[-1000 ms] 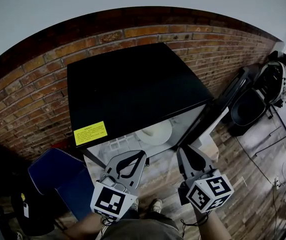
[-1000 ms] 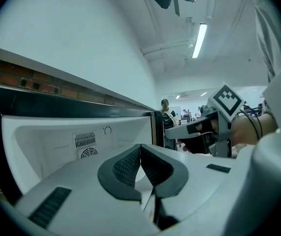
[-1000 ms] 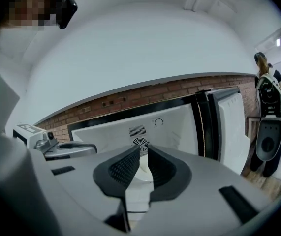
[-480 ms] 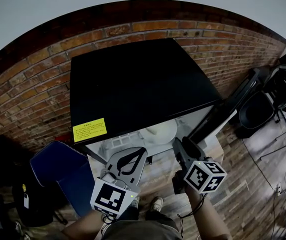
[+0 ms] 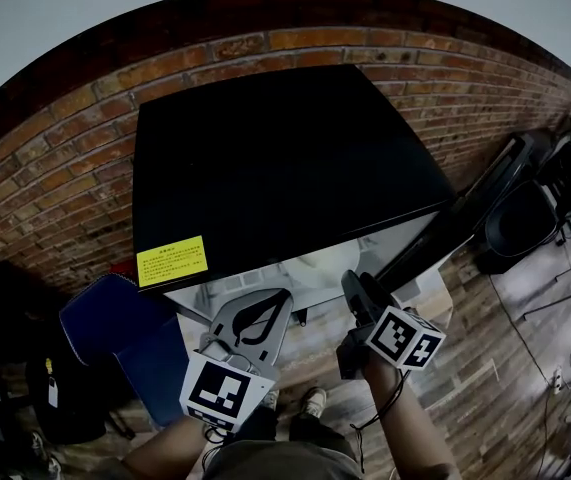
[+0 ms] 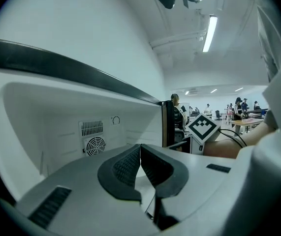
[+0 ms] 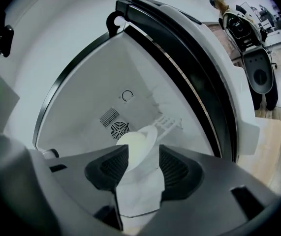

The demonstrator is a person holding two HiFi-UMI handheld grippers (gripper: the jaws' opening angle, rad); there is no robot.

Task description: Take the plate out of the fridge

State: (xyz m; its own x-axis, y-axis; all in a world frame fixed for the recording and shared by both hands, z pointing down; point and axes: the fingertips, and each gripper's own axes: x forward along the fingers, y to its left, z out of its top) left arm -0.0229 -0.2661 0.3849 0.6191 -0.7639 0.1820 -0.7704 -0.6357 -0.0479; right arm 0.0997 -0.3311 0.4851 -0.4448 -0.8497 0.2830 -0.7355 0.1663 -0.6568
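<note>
Since the earlier frame, right gripper [image 5: 352, 286] has rolled onto its side and come nearer the fridge [image 5: 275, 168] mouth; left gripper [image 5: 281, 296] has kept its place. We count one plate [image 7: 136, 144], white, lying inside the fridge on the compartment floor, near the one round fan grille [image 7: 119, 130] on the far wall. From the head view only its near edge [image 5: 310, 265] shows under the black top. Right gripper's jaws are opening, and the plate is sighted in the gap between them, with the pads not touching it. Left gripper's jaws are closed tip to tip, empty. One door [image 5: 435, 238] stands open to the right. We count two grippers and one yellow label [image 5: 171, 262] at the top's near left corner.
</note>
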